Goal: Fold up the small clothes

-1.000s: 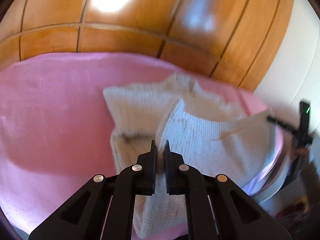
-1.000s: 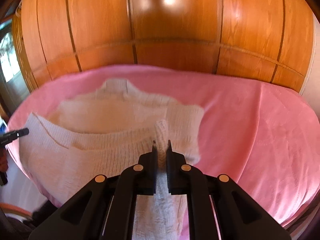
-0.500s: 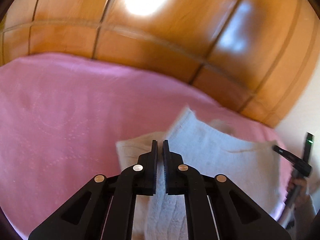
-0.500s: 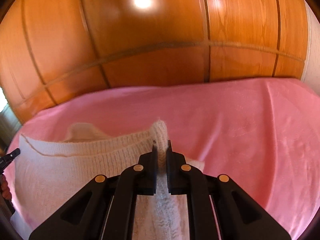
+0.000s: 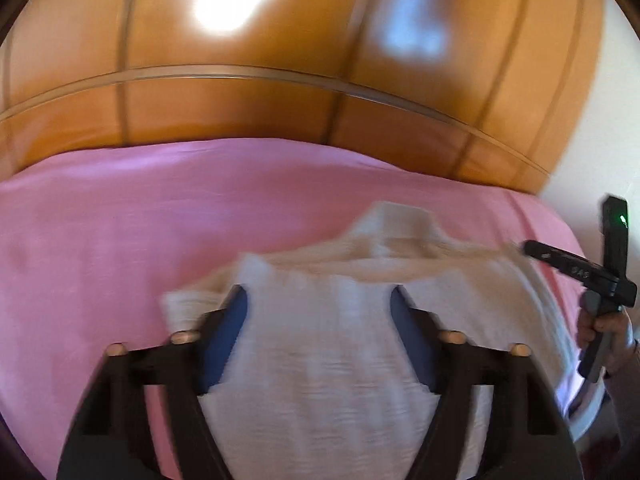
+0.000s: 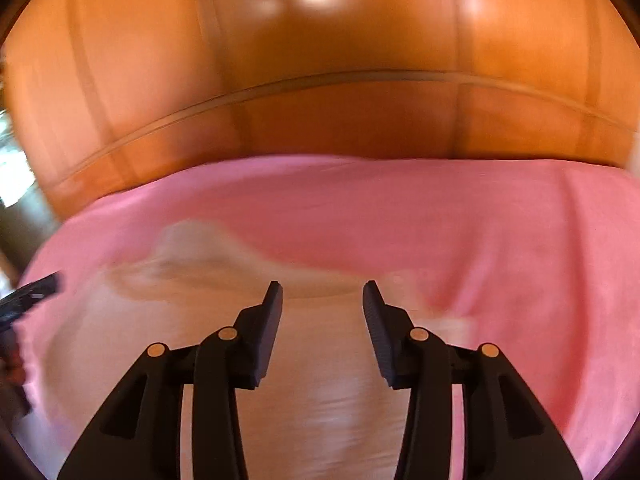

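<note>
White knit sweater (image 5: pixel 332 344) lies folded on the pink bedspread (image 5: pixel 120 216) below the wooden headboard (image 5: pixel 280 112), left gripper (image 5: pixel 318 296) and right gripper (image 6: pixel 322 292) above it, both jaws just opened, left wide, right about halfway, pads clear of the knit, gripping nothing.

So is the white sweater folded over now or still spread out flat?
Folded over. The sweater has its lower half lying on top of its upper half, with only the collar showing beyond, on the pink bedspread.
</note>
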The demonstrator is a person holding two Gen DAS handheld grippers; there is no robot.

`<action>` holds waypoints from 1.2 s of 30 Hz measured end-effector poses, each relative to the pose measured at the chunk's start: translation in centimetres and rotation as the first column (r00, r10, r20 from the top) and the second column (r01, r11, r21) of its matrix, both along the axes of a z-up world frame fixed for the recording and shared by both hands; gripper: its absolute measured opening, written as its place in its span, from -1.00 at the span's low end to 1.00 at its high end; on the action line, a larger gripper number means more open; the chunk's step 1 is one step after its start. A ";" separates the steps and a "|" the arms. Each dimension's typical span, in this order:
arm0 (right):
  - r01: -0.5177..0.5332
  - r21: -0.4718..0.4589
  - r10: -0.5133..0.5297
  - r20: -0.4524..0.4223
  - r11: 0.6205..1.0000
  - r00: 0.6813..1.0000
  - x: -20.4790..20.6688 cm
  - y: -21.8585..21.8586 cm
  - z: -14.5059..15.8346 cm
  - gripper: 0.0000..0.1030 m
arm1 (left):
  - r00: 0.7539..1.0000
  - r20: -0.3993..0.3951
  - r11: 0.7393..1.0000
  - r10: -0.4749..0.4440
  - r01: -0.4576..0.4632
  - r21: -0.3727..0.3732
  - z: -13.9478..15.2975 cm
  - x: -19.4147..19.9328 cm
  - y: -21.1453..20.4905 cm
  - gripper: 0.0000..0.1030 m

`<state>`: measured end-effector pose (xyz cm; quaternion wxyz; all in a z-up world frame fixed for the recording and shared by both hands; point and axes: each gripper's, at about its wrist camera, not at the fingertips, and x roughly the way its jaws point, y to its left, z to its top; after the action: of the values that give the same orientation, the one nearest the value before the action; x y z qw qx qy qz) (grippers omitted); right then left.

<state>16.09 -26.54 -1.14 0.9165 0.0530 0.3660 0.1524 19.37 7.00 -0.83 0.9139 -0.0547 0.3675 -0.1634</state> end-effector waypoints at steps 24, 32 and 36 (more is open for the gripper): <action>-0.009 -0.077 0.012 0.045 0.997 0.999 1.2 5.3 -1.4 -0.92 | 0.997 0.026 0.994 0.078 -0.080 0.071 -1.9 4.3 -3.4 -0.92; 0.033 -0.078 -0.038 -0.058 0.996 0.998 3.4 5.1 -5.7 -0.75 | 0.982 -0.132 0.990 0.135 -0.130 0.051 -5.8 7.4 -2.4 -0.71; 0.031 -0.066 -0.035 -0.060 0.997 0.998 3.3 5.0 -5.7 -0.72 | 0.984 -0.108 0.989 0.145 -0.144 0.016 -4.1 5.1 -0.4 -0.39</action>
<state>19.43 -21.54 -6.85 0.9086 0.0338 0.3976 0.1236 24.52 6.60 -4.89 0.9022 -0.0863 0.4126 -0.0920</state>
